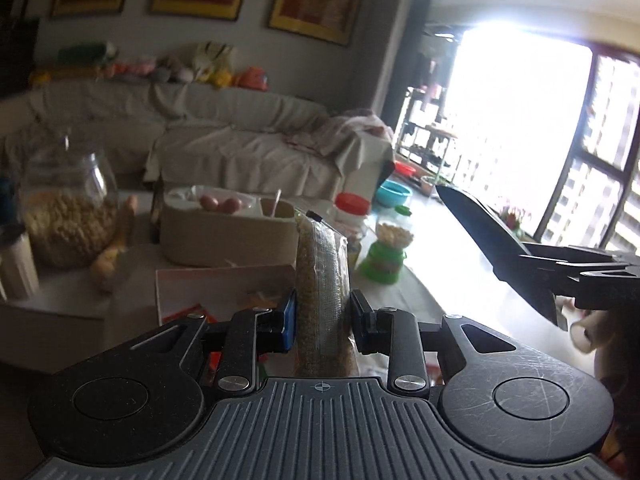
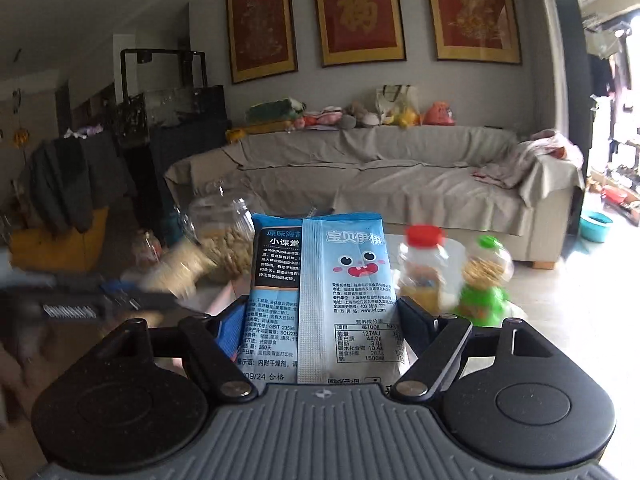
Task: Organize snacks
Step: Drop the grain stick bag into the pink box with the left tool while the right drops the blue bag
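A clear zip bag of brown grains [image 1: 320, 276] stands upright between the pads of my left gripper [image 1: 322, 310], which is shut on it above the table. In the right wrist view, my right gripper [image 2: 324, 316] is shut on a light-blue snack packet [image 2: 344, 280] with a cartoon face; a second blue packet [image 2: 272, 280] sits just behind it on the left. The right gripper [image 1: 560, 280] also shows at the right edge of the left wrist view, its packet [image 1: 492, 236] a dark backlit shape. The left gripper [image 2: 120, 300] is a blur at left.
On the table stand a big glass jar of puffed snacks [image 1: 68, 216], a beige box with eggs [image 1: 228, 236], a red-lidded jar [image 1: 352, 208], a green-based jar [image 1: 386, 256] and an open cardboard box [image 1: 224, 284]. A covered sofa [image 2: 400, 184] lies beyond.
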The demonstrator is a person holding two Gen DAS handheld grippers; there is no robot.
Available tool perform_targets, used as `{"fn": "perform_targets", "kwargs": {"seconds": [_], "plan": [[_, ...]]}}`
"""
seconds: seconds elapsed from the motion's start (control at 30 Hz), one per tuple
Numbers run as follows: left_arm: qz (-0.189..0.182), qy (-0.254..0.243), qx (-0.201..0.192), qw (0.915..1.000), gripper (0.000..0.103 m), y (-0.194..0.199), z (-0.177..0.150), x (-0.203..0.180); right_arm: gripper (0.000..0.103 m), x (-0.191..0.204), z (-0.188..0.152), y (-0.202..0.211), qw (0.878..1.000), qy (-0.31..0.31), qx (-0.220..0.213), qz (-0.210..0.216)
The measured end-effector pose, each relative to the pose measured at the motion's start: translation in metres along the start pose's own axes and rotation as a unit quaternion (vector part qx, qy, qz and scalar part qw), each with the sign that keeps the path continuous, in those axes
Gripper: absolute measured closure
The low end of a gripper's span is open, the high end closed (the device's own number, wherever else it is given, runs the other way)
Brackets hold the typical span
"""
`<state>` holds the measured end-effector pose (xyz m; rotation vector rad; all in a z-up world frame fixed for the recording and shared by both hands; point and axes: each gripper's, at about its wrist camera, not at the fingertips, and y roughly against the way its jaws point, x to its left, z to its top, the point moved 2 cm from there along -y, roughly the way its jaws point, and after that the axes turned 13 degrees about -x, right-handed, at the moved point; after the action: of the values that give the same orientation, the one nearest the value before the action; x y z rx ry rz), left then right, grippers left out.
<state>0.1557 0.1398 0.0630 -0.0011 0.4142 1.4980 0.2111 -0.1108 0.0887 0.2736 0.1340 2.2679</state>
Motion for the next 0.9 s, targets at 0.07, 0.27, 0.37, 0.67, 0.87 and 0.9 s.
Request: {"fn": "perform_targets", "kwargs": {"seconds": [0.07, 0.27, 0.37, 0.67, 0.87, 0.9], "plan": [[0.001, 0.025, 0.015, 0.9996, 0.071, -0.026, -0.004, 0.017, 0.025, 0.007, 0.006, -0.031, 1.0, 0.002, 0.014, 0.001], [-0.019, 0.091, 0.094, 0.9912, 0.071, -0.096, -0.056, 0.061, 0.025, 0.02, -0.007, -0.118, 0.997, 0.004, 0.081, -0.005], [-0.002, 0.061, 0.121, 0.9907, 0.074, -0.115, -0.079, 0.072, 0.025, 0.022, -0.028, -0.157, 0.992, -0.011, 0.129, -0.011], [0.039, -0.018, 0.066, 0.9969, 0.072, -0.084, -0.079, 0.081, 0.025, 0.032, -0.098, -0.237, 0.967, -0.034, 0.251, -0.015], [0.017, 0.014, 0.054, 0.9983, 0.072, -0.056, -0.076, 0.077, 0.018, 0.044, -0.109, -0.247, 0.966, -0.003, 0.259, -0.005], [0.011, 0.015, 0.056, 0.9983, 0.072, -0.053, -0.076, 0.074, 0.018, 0.043, -0.107, -0.245, 0.966, -0.01, 0.257, 0.005]]}}
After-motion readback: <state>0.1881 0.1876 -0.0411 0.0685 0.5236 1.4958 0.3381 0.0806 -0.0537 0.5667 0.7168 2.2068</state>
